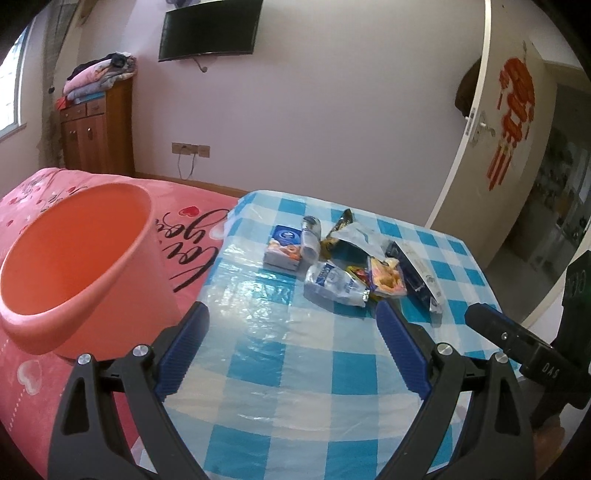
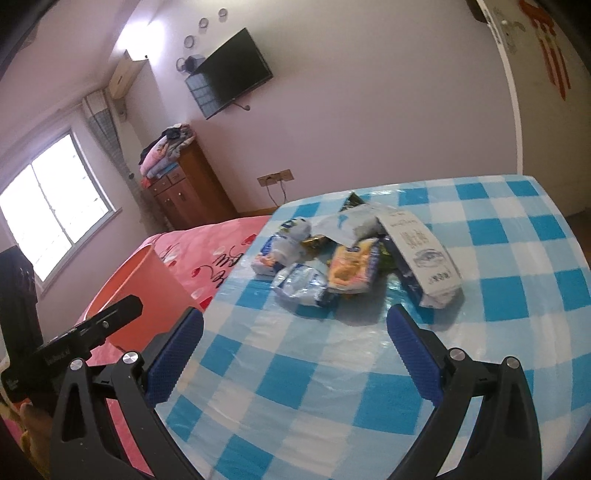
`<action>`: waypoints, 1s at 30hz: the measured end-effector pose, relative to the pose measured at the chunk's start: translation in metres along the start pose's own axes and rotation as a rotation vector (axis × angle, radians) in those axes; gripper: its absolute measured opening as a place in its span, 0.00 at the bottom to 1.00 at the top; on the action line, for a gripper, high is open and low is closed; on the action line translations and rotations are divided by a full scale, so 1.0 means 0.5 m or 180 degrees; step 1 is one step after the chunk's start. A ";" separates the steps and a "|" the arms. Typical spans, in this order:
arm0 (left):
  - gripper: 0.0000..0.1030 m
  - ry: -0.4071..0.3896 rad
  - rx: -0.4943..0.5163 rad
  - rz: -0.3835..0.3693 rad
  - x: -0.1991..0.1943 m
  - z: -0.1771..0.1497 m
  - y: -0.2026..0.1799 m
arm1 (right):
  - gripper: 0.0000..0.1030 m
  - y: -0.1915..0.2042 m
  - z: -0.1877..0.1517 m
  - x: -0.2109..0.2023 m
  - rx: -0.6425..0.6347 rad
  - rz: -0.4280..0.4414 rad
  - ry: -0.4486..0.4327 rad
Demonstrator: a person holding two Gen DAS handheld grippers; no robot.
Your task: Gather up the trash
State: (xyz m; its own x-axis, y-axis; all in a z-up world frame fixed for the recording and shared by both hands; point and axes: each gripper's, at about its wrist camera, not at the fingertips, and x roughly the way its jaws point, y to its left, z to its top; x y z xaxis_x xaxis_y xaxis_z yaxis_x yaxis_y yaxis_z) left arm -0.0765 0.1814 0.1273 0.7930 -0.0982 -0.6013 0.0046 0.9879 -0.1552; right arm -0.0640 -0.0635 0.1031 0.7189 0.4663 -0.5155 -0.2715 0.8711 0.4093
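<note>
Left wrist view shows your left gripper spread wide and holding nothing above the blue-checked tablecloth. Your right gripper is likewise wide apart and empty over the same cloth. Just beyond both sets of fingertips lies the trash pile: a crumpled white-and-blue wrapper, a yellow snack packet, a dark carton and a small blue box. To your left, the orange bin sits tilted on the pink bedspread. A television hangs on the far wall.
</note>
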 end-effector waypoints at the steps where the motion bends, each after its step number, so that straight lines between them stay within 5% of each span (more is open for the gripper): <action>1: 0.90 0.0005 0.0015 0.0002 0.004 0.000 -0.004 | 0.95 -0.008 0.000 -0.001 0.0014 -0.0015 0.0008; 12: 0.89 0.0102 0.0292 -0.0071 0.124 0.066 -0.066 | 0.95 -0.128 0.015 0.003 0.0188 -0.0362 0.0179; 18: 0.89 0.0214 0.0197 0.0020 0.250 0.116 -0.059 | 0.95 -0.195 0.086 0.033 0.0342 -0.0541 0.0329; 30: 0.89 0.0489 -0.0051 0.0062 0.433 0.164 -0.012 | 0.95 -0.196 0.249 0.218 0.0409 -0.0042 0.0745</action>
State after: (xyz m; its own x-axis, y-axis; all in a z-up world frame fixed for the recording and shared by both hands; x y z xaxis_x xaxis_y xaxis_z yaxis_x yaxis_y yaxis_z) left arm 0.1452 0.1639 0.0622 0.6902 -0.0976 -0.7170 -0.0204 0.9878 -0.1541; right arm 0.1207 -0.1174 0.1005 0.5502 0.4910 -0.6755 -0.1689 0.8576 0.4858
